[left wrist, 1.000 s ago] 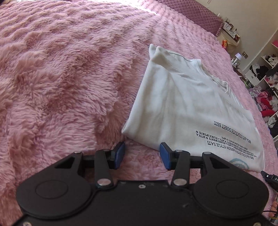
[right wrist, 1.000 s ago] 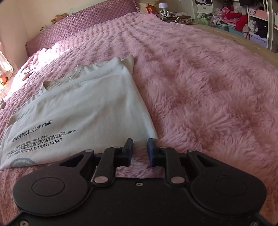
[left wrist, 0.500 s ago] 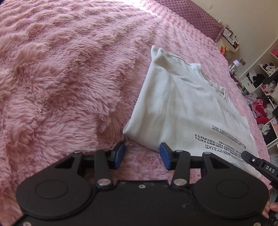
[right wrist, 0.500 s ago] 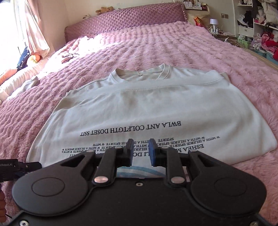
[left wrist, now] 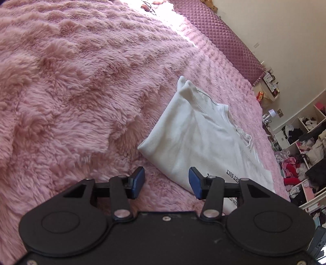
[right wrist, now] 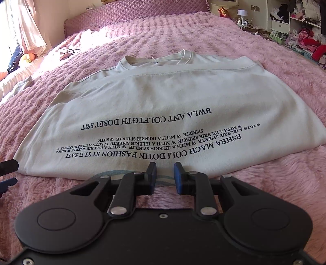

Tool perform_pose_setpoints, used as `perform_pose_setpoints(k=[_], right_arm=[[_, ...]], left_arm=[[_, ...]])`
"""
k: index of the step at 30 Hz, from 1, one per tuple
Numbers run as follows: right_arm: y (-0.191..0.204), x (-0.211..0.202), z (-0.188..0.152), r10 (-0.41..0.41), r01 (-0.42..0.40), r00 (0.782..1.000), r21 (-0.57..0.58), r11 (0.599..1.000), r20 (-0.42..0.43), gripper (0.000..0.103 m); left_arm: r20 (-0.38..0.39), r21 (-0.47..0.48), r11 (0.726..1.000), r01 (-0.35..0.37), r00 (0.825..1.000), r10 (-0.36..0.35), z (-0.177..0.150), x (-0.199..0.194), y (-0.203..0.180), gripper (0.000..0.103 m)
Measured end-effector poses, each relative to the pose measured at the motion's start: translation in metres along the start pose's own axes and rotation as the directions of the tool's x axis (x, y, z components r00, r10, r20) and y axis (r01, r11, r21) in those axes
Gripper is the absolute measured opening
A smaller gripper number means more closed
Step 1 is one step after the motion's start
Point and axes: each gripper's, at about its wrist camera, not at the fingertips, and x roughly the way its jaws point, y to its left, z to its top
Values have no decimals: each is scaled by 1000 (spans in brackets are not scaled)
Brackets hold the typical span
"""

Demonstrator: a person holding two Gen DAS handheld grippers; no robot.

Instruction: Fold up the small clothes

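The right claw (right wrist: pixel 165 175) has swung across from the shirt's (right wrist: pixel 163 106) right-hand corner, where it looked over bare blanket (right wrist: pixel 254 46) a second ago, to the middle of the near hem, and for the last half second it has barely shifted. Its jaws are nearly together with a narrow gap between the blue pads, the same gap as before, and nothing is pinched in them; the hem and a pale blue ring print lie just beyond and below the tips, and whether the tips touch the cloth cannot be told. The left claw (left wrist: pixel 166 183) has moved only a little, rolling so that the bed tilts more steeply in its view, and its jaws are opening: they stand wider than a second ago, spread and empty, with pink blanket (left wrist: pixel 81 91) between them and the shirt's (left wrist: pixel 199 142) near left corner just ahead of the right-hand pad. The shirt lies flat on the bed, print up, lettering upside down to the person, collar at the far side toward the headboard (right wrist: pixel 132 14), with its sides apparently already folded in so that it forms a broad panel. By my reading, the side folds are done and both claws are lining up along the near edge for a bottom-to-collar fold. The left looks ready to take its corner; the right would need to open before it can take any cloth, and it sits at mid-hem, not at the opposite corner, which may leave that side sagging when lifted.
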Motion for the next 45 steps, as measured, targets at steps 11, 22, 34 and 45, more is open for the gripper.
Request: perform_pose_setpoints(k=[11, 22, 34, 45], right_arm=[[0, 1, -1, 7, -7, 1000, -7, 1000, 1, 19], [1, 3, -2, 1, -1, 1000, -14, 1000, 7, 19], [-15, -15, 16, -13, 13, 1000, 7, 1000, 29, 23], [-146, -65, 42, -277, 250, 957, 233, 940, 90, 44]], left_arm=[[114, -173, 982, 79, 992, -59, 7, 39, 13, 53], [151, -208, 968, 139, 982, -109, 11, 35, 15, 8], [154, -166, 970, 177, 976, -151, 26, 29, -7, 7], [29, 68, 907, 415, 908, -417, 31, 52, -159, 4]])
